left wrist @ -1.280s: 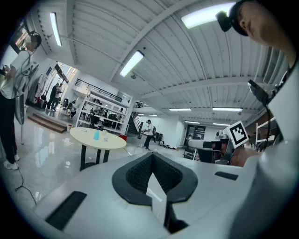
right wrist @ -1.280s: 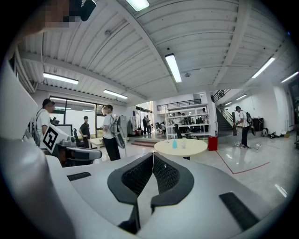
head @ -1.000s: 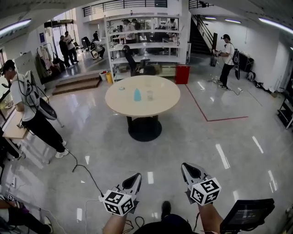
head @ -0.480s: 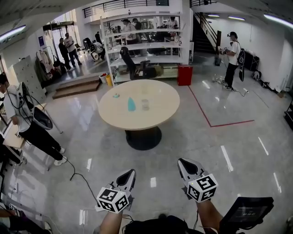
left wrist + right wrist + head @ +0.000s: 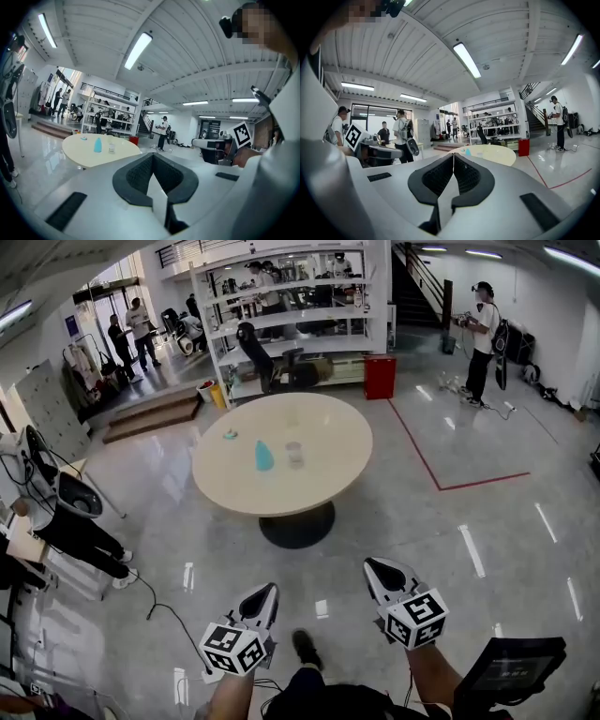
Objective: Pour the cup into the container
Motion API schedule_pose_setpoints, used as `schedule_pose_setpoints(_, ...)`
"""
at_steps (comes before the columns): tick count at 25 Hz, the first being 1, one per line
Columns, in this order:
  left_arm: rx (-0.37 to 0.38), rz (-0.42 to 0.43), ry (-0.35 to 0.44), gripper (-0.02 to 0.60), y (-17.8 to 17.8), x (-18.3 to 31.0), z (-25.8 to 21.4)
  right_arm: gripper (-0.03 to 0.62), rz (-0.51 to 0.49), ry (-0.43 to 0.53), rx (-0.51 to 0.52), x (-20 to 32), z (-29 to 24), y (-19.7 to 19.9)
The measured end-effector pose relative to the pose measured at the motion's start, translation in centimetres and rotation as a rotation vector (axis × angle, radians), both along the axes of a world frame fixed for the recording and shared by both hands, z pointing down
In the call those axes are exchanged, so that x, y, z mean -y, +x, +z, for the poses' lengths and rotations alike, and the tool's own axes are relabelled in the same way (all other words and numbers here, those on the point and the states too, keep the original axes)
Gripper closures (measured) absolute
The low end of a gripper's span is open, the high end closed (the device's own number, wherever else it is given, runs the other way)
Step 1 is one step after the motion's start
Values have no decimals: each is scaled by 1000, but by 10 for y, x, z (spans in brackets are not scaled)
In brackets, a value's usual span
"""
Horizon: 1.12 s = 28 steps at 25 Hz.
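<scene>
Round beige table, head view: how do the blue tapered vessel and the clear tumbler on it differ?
The blue tapered vessel is opaque and narrows upward; the clear tumbler is see-through. The vessel stands left of the tumbler and looks slightly taller. Both stand upright, apart, on the round beige table.

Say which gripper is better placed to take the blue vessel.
Left, marginally: the blue vessel stands nearly in line with the left gripper; the right gripper is further aside. Both are shut, far from the table.
</scene>
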State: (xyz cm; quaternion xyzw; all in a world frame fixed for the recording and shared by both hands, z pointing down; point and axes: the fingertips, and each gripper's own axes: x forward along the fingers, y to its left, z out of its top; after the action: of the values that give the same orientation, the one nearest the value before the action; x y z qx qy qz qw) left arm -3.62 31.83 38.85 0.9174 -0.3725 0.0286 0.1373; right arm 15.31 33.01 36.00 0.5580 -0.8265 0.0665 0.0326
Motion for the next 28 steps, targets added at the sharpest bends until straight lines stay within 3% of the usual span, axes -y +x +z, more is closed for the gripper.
schedule_pose_setpoints(12,-13,3,34,581,-21,193,-9,586,5,8,-23,194,-10,-17)
schedule_pose_setpoints(21,-32,8,35,581,-33,301,-6,586,3,9,-37,304,-8,-29)
schedule_pose_setpoints(28,-20,-40,24,581,-25,390,3,586,-31,13,-17,401,0,-19)
